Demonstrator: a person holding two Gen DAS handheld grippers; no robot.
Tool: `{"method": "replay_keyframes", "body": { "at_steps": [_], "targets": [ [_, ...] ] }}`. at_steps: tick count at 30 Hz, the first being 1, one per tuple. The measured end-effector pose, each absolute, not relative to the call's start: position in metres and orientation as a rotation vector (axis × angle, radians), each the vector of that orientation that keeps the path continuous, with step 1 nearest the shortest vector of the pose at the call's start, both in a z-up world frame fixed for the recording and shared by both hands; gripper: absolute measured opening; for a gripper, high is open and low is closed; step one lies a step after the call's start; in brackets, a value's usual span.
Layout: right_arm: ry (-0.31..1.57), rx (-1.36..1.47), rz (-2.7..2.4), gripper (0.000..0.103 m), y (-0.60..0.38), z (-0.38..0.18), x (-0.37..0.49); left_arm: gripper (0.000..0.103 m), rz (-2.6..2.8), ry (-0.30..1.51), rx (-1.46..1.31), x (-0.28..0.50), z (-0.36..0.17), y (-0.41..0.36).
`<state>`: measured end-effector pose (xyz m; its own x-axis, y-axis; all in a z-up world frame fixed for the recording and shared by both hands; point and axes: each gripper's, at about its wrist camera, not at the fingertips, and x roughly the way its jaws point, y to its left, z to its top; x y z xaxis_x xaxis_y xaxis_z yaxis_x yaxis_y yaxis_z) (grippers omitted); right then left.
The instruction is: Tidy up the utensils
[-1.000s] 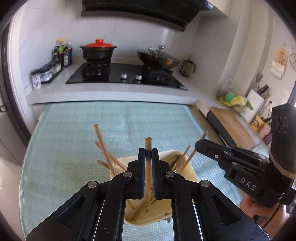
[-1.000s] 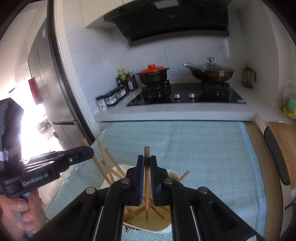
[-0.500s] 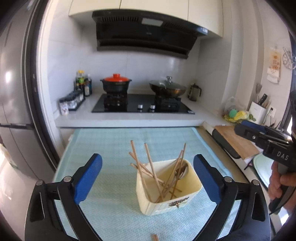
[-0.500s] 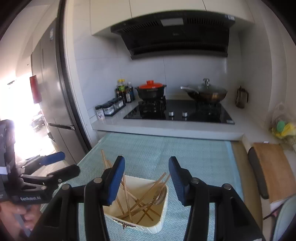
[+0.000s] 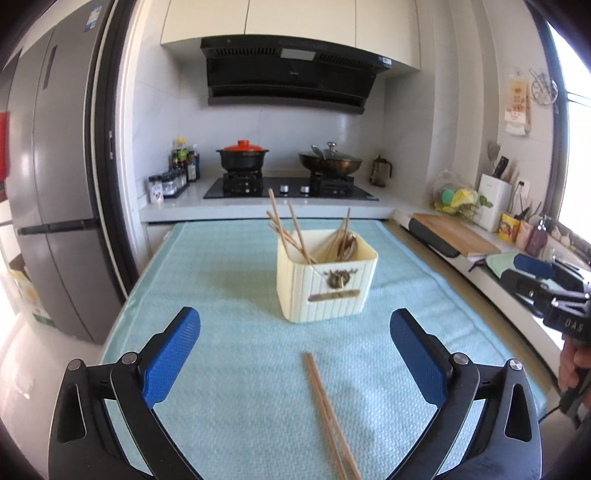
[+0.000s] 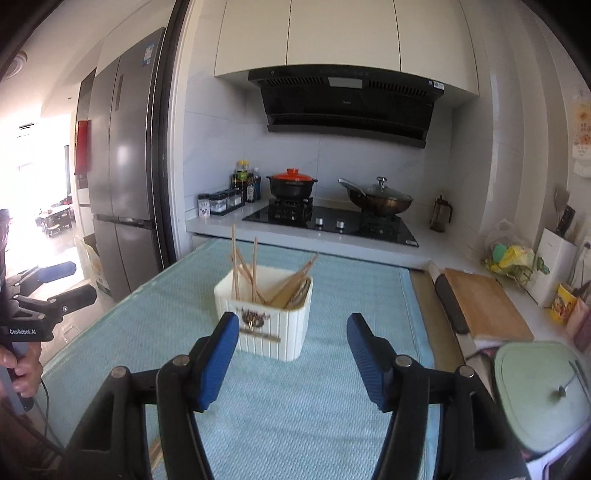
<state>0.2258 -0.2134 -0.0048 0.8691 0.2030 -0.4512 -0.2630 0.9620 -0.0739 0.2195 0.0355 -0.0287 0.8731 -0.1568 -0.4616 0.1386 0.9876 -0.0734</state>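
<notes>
White tiled wall [image 5: 295, 125] ahead, black hood [image 5: 291, 70] over stove [image 5: 291, 190], grey fridge [image 5: 51, 184] left, bright window [image 5: 576, 129] right, white cabinets [image 6: 343, 33] above.

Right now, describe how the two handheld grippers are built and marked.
The left gripper and the right gripper both have black skeletal linkage arms with silver pivot bolts and blue ribbed finger pads. Seen from the other wrist, the left body reads "GenRobot.AI" in white, with a thin dark cable hanging beneath it; the right body reads "DAS". A hand wraps each black grip.
</notes>
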Motion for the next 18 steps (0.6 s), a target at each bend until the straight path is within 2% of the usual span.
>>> {"method": "replay_keyframes", "body": {
  "at_steps": [9, 18],
  "targets": [
    [0.591, -0.097, 0.143, 0.062, -0.227, -0.094, 0.184, 0.102, -0.145, 0.577, 0.01, 0.191, -0.073, 0.015],
    [0.597, -0.05, 0.105, 0.062, -0.245, -0.098, 0.181, 0.102, -0.042, 0.657, -0.083, 0.2, -0.098, 0.039]
  ]
}}
